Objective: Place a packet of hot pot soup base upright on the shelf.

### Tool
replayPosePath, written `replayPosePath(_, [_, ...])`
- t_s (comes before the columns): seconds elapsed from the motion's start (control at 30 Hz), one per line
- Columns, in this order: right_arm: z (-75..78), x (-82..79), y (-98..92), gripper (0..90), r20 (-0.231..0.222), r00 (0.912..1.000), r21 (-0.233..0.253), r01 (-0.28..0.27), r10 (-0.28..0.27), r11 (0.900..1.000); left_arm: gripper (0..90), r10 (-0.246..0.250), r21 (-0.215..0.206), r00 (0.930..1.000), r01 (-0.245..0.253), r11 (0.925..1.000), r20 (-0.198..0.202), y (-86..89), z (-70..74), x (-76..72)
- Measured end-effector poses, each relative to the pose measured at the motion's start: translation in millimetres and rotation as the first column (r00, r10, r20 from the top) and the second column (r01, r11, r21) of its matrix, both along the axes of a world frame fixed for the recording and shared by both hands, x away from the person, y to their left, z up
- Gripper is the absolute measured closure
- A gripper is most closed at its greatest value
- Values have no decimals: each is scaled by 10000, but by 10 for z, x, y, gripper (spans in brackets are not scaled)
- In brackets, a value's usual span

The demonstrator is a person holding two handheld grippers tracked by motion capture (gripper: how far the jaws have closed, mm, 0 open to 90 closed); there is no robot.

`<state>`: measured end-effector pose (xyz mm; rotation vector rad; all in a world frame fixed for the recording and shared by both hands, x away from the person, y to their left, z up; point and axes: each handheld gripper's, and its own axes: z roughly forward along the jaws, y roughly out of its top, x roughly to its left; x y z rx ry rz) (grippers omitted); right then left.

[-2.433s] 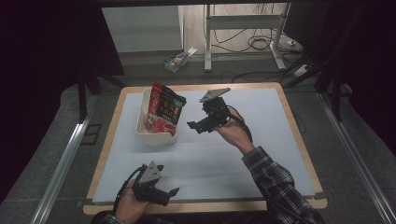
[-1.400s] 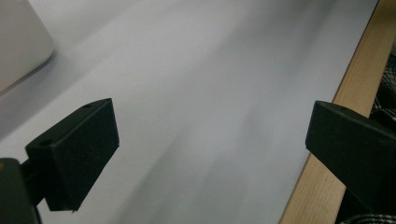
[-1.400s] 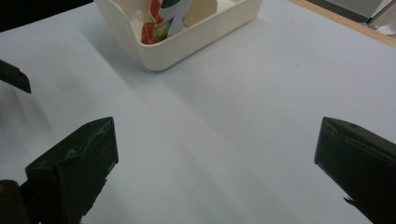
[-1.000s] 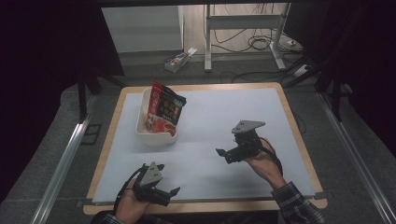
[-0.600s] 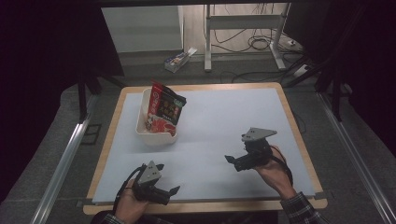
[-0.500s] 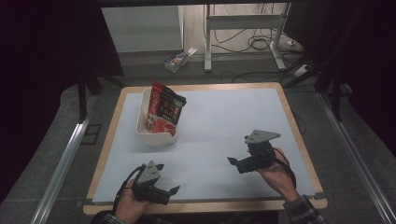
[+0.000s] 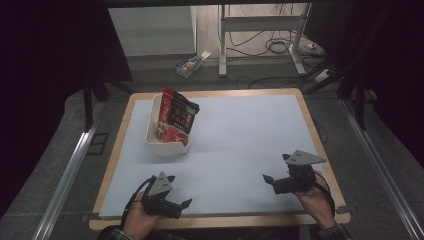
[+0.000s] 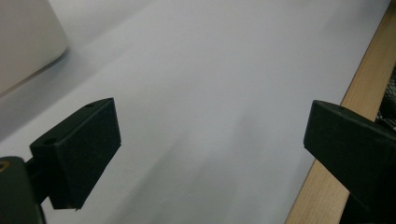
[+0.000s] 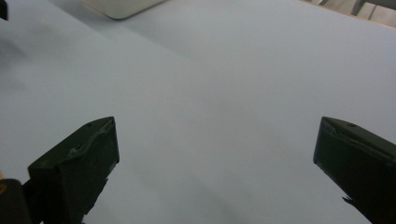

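Nearest to us, both our hands rest at the front edge of the counter (image 7: 220,150), and we judge this a parked pose: the work with the packet looks finished, so neither tool needs to be near it. Our left gripper (image 7: 172,200) sits low by the near left corner, pointing across the pale blue mat toward the right; in the left gripper view its jaws stand wide apart with bare mat between them and the wooden rim (image 8: 359,88) of the counter running past the right one. They hold nothing and touch nothing that we can see. Our right gripper (image 7: 275,181) lies near the right front corner, aimed leftward across the mat, and in the right gripper view its jaws are likewise spread wide over empty mat, gripping nothing. Farther off, well apart from both tools, the white tub (image 7: 165,142) stands on the left part of the mat, and the red snack packet (image 7: 175,116) stands upright inside it, leaning against its wall so it stays propped up without support. Beyond the counter, a small box (image 7: 192,62) lies on the floor.
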<state>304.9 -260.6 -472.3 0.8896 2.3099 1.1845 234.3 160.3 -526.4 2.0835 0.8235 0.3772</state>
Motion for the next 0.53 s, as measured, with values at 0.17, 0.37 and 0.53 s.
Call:
replayPosePath(0.17, [-140, 7, -173, 1, -155, 9985, -127, 532, -533, 9985, 37, 148, 225, 9999, -149, 9996, 42, 30, -9, 9])
replayPosePath(0.37, [-251, 60, -247, 3, -606, 9957, -134, 691, -698, 9975, 37, 238, 279, 9997, -236, 9993, -83, 58, -26, 26])
replayPosePath(0.53, [-264, 66, -223, 2, -661, 9961, -191, 576, -588, 9982, 36, 206, 282, 9997, -203, 9994, -126, 48, -25, 31])
